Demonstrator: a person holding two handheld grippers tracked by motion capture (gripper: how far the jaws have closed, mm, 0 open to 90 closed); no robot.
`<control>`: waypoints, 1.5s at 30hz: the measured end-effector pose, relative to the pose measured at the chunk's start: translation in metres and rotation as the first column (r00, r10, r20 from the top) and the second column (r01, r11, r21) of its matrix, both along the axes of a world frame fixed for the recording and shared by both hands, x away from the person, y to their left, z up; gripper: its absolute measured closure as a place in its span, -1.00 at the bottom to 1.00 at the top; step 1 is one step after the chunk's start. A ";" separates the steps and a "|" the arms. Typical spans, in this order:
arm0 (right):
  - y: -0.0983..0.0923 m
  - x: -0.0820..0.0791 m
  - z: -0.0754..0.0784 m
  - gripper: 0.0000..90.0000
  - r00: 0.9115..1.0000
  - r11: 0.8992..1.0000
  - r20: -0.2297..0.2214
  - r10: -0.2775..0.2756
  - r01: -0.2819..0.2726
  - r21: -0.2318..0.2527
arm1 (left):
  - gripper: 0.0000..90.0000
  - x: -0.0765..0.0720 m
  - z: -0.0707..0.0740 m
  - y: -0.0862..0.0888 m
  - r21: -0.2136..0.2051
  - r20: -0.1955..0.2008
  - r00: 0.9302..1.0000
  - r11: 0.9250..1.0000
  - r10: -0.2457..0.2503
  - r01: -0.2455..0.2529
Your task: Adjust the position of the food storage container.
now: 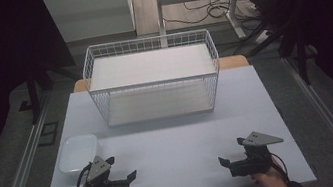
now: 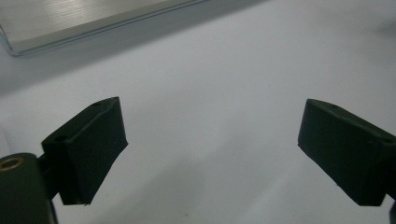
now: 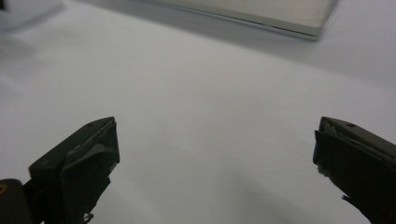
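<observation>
From above, the left claw [image 1: 120, 167] and the right claw [image 1: 229, 151] sit near the table's [image 1: 176, 137] front edge, both spread wide and holding nothing, the white dish [image 1: 79, 153] just beside the left one at the table's left edge and the wire basket [image 1: 152, 78] at the far edge. The left gripper view shows its jaws wide apart over bare table, the basket's base [image 2: 84, 21] cut off at the top. The right gripper view shows the same wide gap, with the base [image 3: 261, 14] likewise cropped and blurred.
</observation>
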State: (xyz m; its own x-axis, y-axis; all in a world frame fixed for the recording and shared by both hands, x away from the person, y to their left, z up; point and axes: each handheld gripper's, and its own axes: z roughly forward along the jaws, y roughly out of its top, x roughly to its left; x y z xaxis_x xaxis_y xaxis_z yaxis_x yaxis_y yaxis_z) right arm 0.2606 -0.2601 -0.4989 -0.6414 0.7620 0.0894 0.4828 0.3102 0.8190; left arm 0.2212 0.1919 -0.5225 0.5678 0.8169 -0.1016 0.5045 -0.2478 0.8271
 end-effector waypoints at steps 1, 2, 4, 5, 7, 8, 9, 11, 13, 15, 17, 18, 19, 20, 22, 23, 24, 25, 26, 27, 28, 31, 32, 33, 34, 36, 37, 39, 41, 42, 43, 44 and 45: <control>-0.002 0.002 -0.002 -1.00 1.000 1.000 0.006 -0.006 0.006 -0.023 | -0.85 -0.001 0.000 -0.001 0.007 0.001 1.000 1.000 0.003 -0.003; -0.005 0.005 -0.005 -1.00 1.000 1.000 -0.008 -0.015 0.015 -0.022 | -0.86 -0.001 0.000 -0.001 0.011 0.003 1.000 1.000 0.003 -0.003; -0.007 0.008 -0.007 -1.00 0.998 0.999 -0.041 -0.044 0.044 0.000 | -0.88 -0.001 0.000 -0.001 0.014 0.008 1.000 1.000 0.002 -0.003; -0.007 0.008 -0.007 -1.00 0.998 0.999 -0.041 -0.044 0.044 0.000 | -0.88 -0.002 -0.001 -0.002 0.015 0.013 1.000 1.000 0.005 -0.006; -0.006 0.011 -0.010 -1.00 0.996 0.996 -0.033 -0.081 0.080 -0.032 | -0.89 -0.002 -0.002 -0.002 0.004 0.018 1.000 1.000 0.004 -0.004; -0.006 0.011 -0.010 -1.00 0.996 0.996 -0.033 -0.081 0.080 -0.032 | -0.89 -0.002 -0.002 -0.001 -0.001 0.019 1.000 1.000 0.004 -0.004; -0.005 0.011 -0.010 -1.00 0.997 0.996 -0.030 -0.078 0.076 -0.048 | -0.89 -0.002 -0.002 -0.001 -0.004 0.013 1.000 1.000 0.005 -0.005; -0.003 0.011 -0.010 -1.00 0.998 0.996 -0.028 -0.063 0.061 -0.067 | -0.89 -0.001 -0.002 0.000 -0.013 0.000 1.000 1.000 -0.003 0.003; -0.002 0.010 -0.011 -1.00 0.998 0.996 -0.023 -0.054 0.052 -0.077 | -0.89 0.000 -0.003 0.000 -0.020 -0.015 1.000 1.000 -0.016 0.015; -0.001 0.010 -0.010 -1.00 0.998 0.995 -0.022 -0.053 0.051 -0.081 | -0.89 0.000 -0.004 -0.001 -0.012 -0.013 1.000 1.000 -0.023 0.023; 0.000 0.009 -0.010 -1.00 0.999 0.996 -0.020 -0.049 0.048 -0.075 | -0.89 0.000 -0.004 -0.002 -0.004 -0.014 1.000 1.000 -0.027 0.027; 0.000 0.009 -0.010 -1.00 0.999 0.996 -0.019 -0.049 0.048 -0.074 | -0.89 0.000 -0.004 -0.003 0.005 -0.015 0.999 1.000 -0.029 0.029; -0.001 0.009 -0.010 -1.00 0.999 0.996 -0.019 -0.047 0.046 -0.073 | -0.89 0.001 -0.004 -0.004 0.009 -0.017 1.000 1.000 -0.026 0.026; -0.001 0.009 -0.010 -1.00 0.999 0.996 -0.019 -0.048 0.046 -0.074 | -0.89 0.001 -0.004 -0.004 0.009 -0.017 1.000 1.000 -0.026 0.026; -0.001 0.009 -0.010 -1.00 0.999 0.996 -0.021 -0.044 0.042 -0.072 | -0.91 0.001 -0.004 -0.004 0.019 -0.027 0.999 1.000 -0.024 0.024; -0.001 0.009 -0.010 -1.00 0.999 0.996 -0.021 -0.044 0.042 -0.072 | -0.91 0.001 -0.004 -0.004 0.019 -0.027 0.999 1.000 -0.024 0.024; -0.001 0.009 -0.010 -1.00 0.999 0.996 -0.021 -0.043 0.042 -0.072 | -0.91 0.001 -0.003 -0.004 0.018 -0.029 0.999 1.000 -0.019 0.019; 0.000 0.009 -0.010 -1.00 0.999 0.996 -0.021 -0.043 0.041 -0.075 | -0.91 0.002 -0.003 -0.003 0.005 -0.034 0.999 1.000 -0.018 0.018; 0.000 0.009 -0.010 -1.00 0.999 0.996 -0.021 -0.040 0.038 -0.075 | -0.89 0.002 -0.001 -0.002 -0.032 -0.043 0.999 0.999 -0.026 0.024; 0.000 0.009 -0.010 -1.00 0.999 0.996 -0.021 -0.040 0.038 -0.075 | -0.88 0.002 -0.001 -0.002 -0.032 -0.043 0.999 0.999 -0.026 0.024; 0.000 0.009 -0.010 -1.00 0.999 0.996 -0.019 -0.039 0.038 -0.078 | -0.85 0.003 0.001 -0.002 -0.028 -0.046 0.999 1.000 -0.011 0.010; 0.000 0.009 -0.009 -1.00 0.999 0.996 -0.014 -0.041 0.039 -0.076 | -0.74 0.004 0.004 -0.002 -0.012 -0.041 0.999 1.000 -0.001 0.001; 0.000 0.009 -0.009 -1.00 0.999 0.996 -0.012 -0.042 0.041 -0.077 | -0.68 0.006 0.008 0.000 -0.012 -0.031 0.999 1.000 0.009 -0.009; 0.000 0.009 -0.008 -1.00 0.999 0.996 -0.011 -0.043 0.042 -0.079 | -0.61 0.007 0.010 0.003 -0.018 -0.025 1.000 1.000 0.013 -0.014; 0.000 0.008 -0.008 -1.00 0.999 0.996 -0.010 -0.044 0.043 -0.077 | -0.52 0.008 0.013 0.005 -0.028 -0.017 1.000 0.999 0.017 -0.018; 0.000 0.008 -0.008 -1.00 0.999 0.996 -0.006 -0.047 0.046 -0.079 | -0.32 0.008 0.014 0.008 -0.035 -0.010 1.000 0.999 0.021 -0.021; 0.001 0.008 -0.008 -1.00 0.999 0.996 -0.004 -0.046 0.046 -0.080 | -0.24 0.010 0.017 0.011 -0.033 -0.004 0.999 0.999 0.031 -0.032; 0.001 0.008 -0.008 -1.00 0.999 0.996 -0.005 -0.044 0.044 -0.082 | -0.10 0.012 0.019 0.013 -0.021 -0.003 0.999 0.999 0.039 -0.040; 0.002 0.008 -0.008 -1.00 0.999 0.995 -0.005 -0.045 0.044 -0.085 | 0.02 0.015 0.020 0.015 -0.001 -0.004 0.999 0.999 0.051 -0.051; 0.002 0.008 -0.008 -1.00 0.999 0.995 -0.004 -0.045 0.044 -0.085 | 0.07 0.016 0.021 0.016 0.001 -0.006 0.998 0.998 0.058 -0.058; 0.002 0.008 -0.008 -1.00 0.999 0.995 -0.004 -0.045 0.044 -0.085 | 0.11 0.016 0.021 0.016 0.001 -0.006 0.998 0.998 0.058 -0.058; 0.002 0.008 -0.008 -1.00 0.999 0.995 -0.003 -0.046 0.045 -0.086 | 0.11 0.018 0.022 0.018 0.002 -0.003 0.998 0.998 0.064 -0.064; 0.002 0.008 -0.007 -1.00 0.999 0.995 0.004 -0.048 0.048 -0.087 | 0.24 0.019 0.023 0.019 0.001 -0.002 0.998 0.998 0.069 -0.069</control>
